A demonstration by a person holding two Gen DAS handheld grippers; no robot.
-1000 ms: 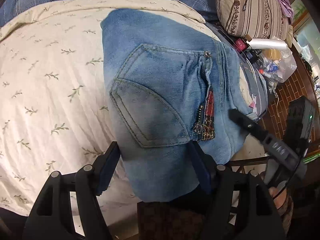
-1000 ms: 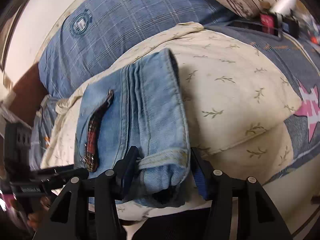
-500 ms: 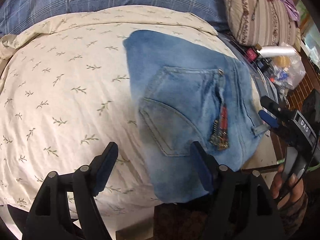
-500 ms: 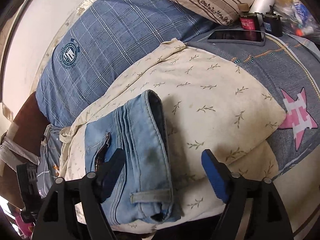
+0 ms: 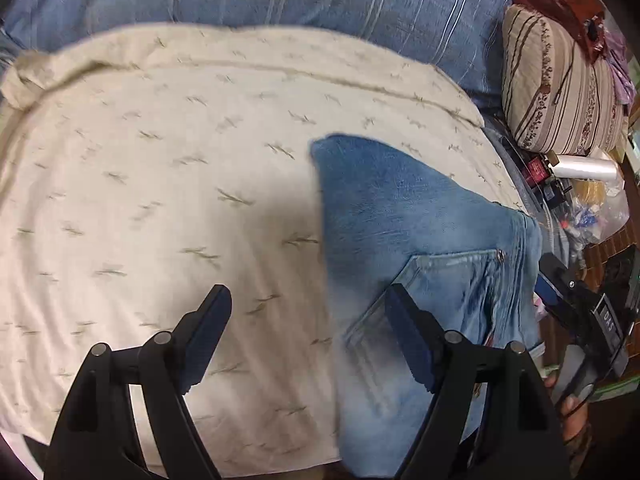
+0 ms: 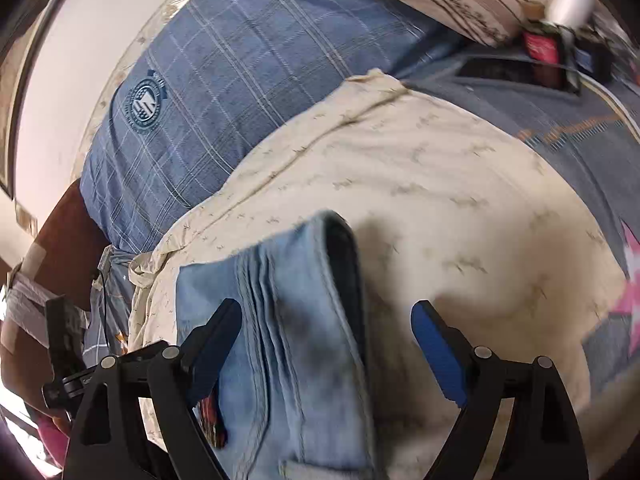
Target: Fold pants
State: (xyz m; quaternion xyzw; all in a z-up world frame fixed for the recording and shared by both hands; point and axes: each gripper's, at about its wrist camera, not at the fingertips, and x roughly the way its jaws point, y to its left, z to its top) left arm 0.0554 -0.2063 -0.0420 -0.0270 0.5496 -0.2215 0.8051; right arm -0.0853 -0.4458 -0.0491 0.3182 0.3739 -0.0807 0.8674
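1. Your left gripper [image 5: 306, 330] has its jaws spread wide and holds nothing; it hangs over the cream sheet [image 5: 160, 208], at the left edge of the jeans [image 5: 420, 240].
2. Your right gripper [image 6: 326, 342] is likewise spread, with nothing between its jaws, above the waistband end of the jeans [image 6: 292, 340].
3. The jeans lie folded in a compact stack on the cream sheet, back pocket [image 5: 448, 292] facing up.
4. A blue plaid pillow [image 6: 224, 80] sits behind the sheet.
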